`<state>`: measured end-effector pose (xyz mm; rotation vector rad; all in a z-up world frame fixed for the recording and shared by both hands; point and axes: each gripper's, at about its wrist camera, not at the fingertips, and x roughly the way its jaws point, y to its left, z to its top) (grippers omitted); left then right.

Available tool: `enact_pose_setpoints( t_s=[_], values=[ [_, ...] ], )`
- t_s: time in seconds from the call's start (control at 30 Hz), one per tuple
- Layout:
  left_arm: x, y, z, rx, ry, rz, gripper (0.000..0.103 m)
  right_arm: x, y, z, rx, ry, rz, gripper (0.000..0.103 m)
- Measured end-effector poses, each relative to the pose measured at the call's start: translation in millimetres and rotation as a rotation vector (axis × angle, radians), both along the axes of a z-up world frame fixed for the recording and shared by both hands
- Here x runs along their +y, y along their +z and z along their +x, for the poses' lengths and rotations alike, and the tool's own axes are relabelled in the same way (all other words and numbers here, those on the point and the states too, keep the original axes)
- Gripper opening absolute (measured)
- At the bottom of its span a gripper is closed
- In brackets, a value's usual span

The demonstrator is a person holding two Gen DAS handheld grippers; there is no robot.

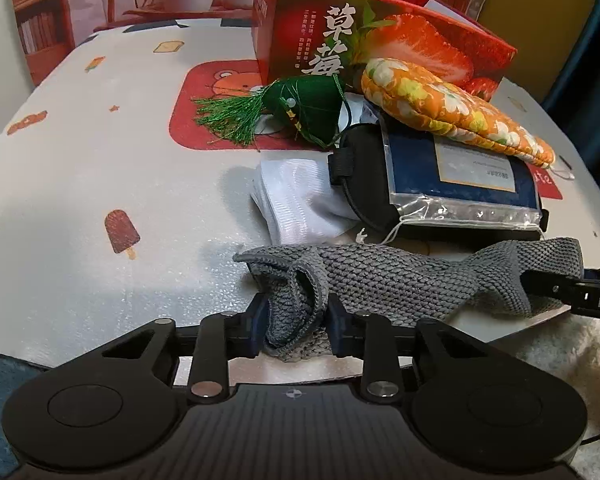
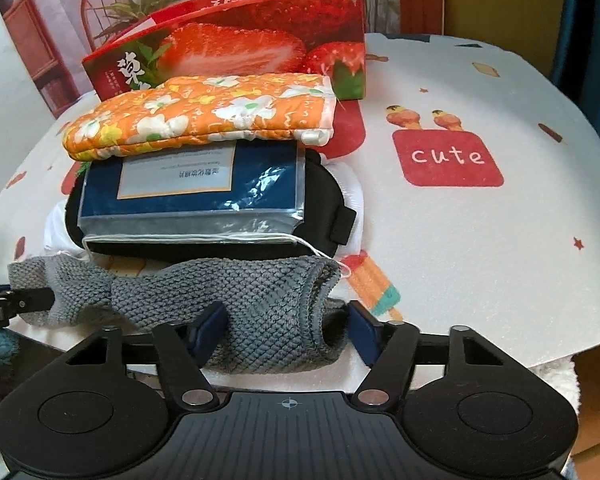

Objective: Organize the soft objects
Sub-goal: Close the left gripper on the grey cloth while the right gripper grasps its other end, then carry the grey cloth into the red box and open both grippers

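Note:
A grey knitted cloth [image 1: 400,276] lies stretched along the table's near edge. My left gripper [image 1: 298,320] is shut on its bunched left end, with both pads pressing the folds. My right gripper [image 2: 286,328] is shut on the other end of the grey cloth [image 2: 260,292], which fills the space between its blue pads. Behind the cloth is a pile: an orange floral mitt [image 1: 452,112] on a blue packet in a clear bag [image 1: 460,172], over a black padded strap [image 1: 364,168] and a white cloth [image 1: 296,204]. A green tasselled sachet [image 1: 304,104] lies beside them.
A red strawberry box [image 1: 340,28] stands open at the back of the round table [image 1: 100,160], just behind the pile. In the right wrist view the patterned tabletop [image 2: 500,240] stretches to the right. A pale fluffy surface [image 1: 572,360] shows below the table's edge.

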<state>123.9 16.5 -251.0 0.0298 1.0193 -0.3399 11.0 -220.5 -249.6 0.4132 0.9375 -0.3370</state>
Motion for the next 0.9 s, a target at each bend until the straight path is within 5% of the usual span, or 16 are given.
enact_pose_setpoints(
  t_s=[0.17,0.3,0.5,0.67,0.9],
  values=[
    [2.4,-0.2,1.7,0.005,-0.002,-0.005,0.032,4.0,1.1,0.5,-0.004,0.029,0.021,0.036],
    [5.6,7.6,-2.5,-0.028,-0.007,-0.033,0.012,7.5,7.0,-2.4,-0.032,0.045,0.039,0.026],
    [23.1,47.0,-21.4,-0.192,0.012,-0.135,0.011,15.4,43.0,-14.3,-0.166,0.065,-0.063,0.025],
    [15.8,80.2,-35.0,-0.350,-0.016,-0.107,0.011,14.1,72.0,-18.1,-0.265,0.078,-0.091,0.025],
    [7.9,118.5,-12.6,-0.443,0.001,-0.115,0.011,7.6,118.7,4.6,-0.365,0.128,-0.172,0.025]
  ],
)
